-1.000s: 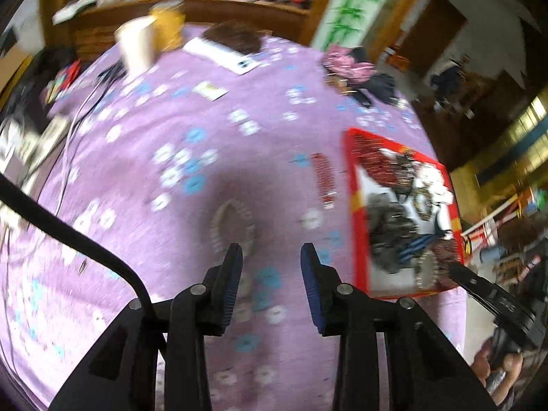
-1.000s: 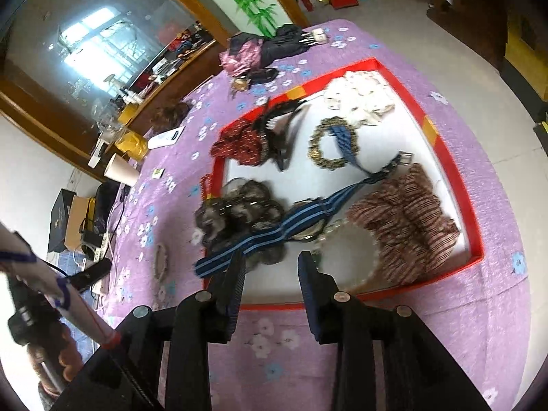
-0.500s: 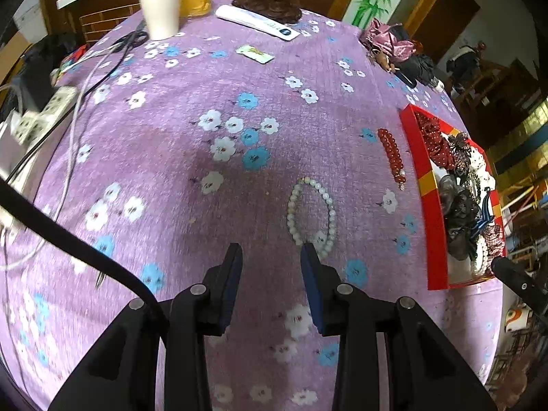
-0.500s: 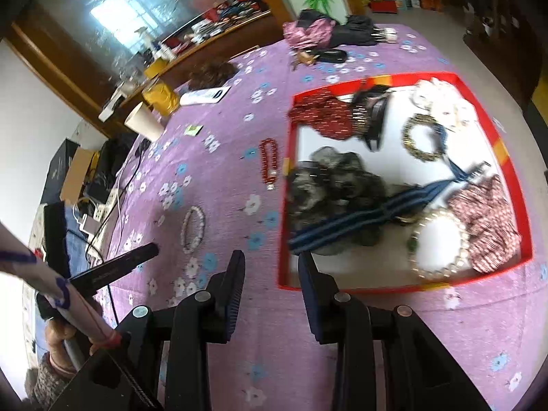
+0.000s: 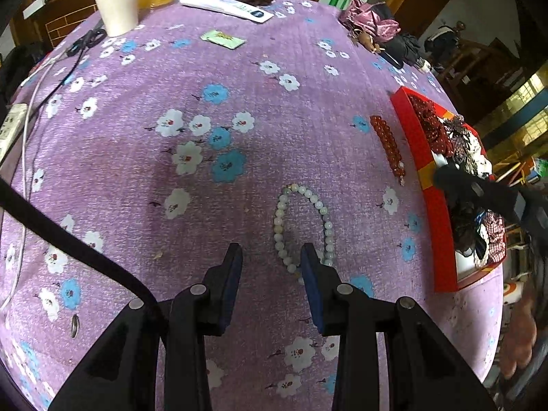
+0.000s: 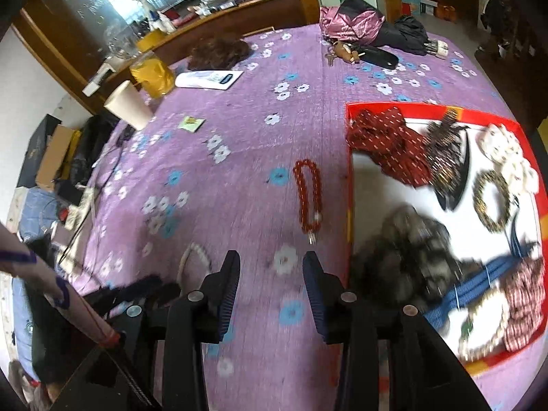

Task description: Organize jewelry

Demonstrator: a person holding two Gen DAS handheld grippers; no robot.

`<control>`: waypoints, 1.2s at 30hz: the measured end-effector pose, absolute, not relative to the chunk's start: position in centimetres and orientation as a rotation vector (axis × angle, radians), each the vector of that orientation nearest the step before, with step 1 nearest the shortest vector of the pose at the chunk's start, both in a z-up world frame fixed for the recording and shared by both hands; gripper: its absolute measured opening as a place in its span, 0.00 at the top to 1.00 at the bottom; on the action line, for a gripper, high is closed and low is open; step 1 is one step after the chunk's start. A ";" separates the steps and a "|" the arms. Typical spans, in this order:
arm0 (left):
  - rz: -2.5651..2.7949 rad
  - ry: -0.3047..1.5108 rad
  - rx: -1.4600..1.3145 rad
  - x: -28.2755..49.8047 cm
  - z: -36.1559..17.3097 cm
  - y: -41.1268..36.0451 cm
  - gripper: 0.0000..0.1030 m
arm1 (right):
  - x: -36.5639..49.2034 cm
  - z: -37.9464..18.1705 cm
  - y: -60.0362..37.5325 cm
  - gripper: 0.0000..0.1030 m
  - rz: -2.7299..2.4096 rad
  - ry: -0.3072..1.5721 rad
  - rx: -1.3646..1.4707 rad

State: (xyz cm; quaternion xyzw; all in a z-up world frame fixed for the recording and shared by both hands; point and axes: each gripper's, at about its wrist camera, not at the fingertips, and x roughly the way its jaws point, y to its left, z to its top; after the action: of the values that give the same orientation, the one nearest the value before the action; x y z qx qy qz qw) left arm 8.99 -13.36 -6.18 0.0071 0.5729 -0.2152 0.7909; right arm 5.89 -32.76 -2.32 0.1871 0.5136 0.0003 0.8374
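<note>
A pale bead bracelet point(image 5: 301, 226) lies on the purple flowered cloth, just ahead of my open, empty left gripper point(image 5: 270, 260); its near end sits by the right finger. It also shows in the right wrist view point(image 6: 195, 260). A red bead bracelet point(image 5: 388, 147) lies beside the red tray point(image 5: 435, 205). In the right wrist view the red bead bracelet point(image 6: 308, 198) lies ahead of my open, empty right gripper point(image 6: 270, 270), left of the red tray point(image 6: 349, 178), which holds hair ties, scrunchies and bracelets.
A white cup point(image 5: 116, 3), a yellow container point(image 6: 152, 75), a white remote point(image 5: 226, 5), a small green card point(image 5: 222, 38) and a pink and black bundle point(image 6: 363, 24) sit at the far side. Cables and a power strip point(image 5: 10, 126) lie at the left edge.
My left gripper has moved closer to the pale bracelet. My right gripper has swung left off the tray toward the red bracelet on the cloth.
</note>
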 end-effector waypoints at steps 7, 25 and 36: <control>-0.488 1.228 -0.002 9.3 -6.3 -13.2 0.68 | 10.0 -4.2 -32.3 0.60 -0.056 1.134 0.319; -0.458 1.208 -0.016 9.1 -6.5 -13.5 1.00 | 12.6 -6.5 -32.1 0.84 -0.119 1.167 0.204; -0.449 1.139 -0.137 8.2 -1.7 -9.5 1.00 | 9.3 -3.6 -30.7 1.00 0.029 1.119 0.321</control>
State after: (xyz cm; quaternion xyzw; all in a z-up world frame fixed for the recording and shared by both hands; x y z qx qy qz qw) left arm 8.21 -9.53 -1.74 -0.0644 0.5342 -0.2105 0.8162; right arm 9.29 -30.70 -3.60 0.1516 0.5285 0.0135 0.8352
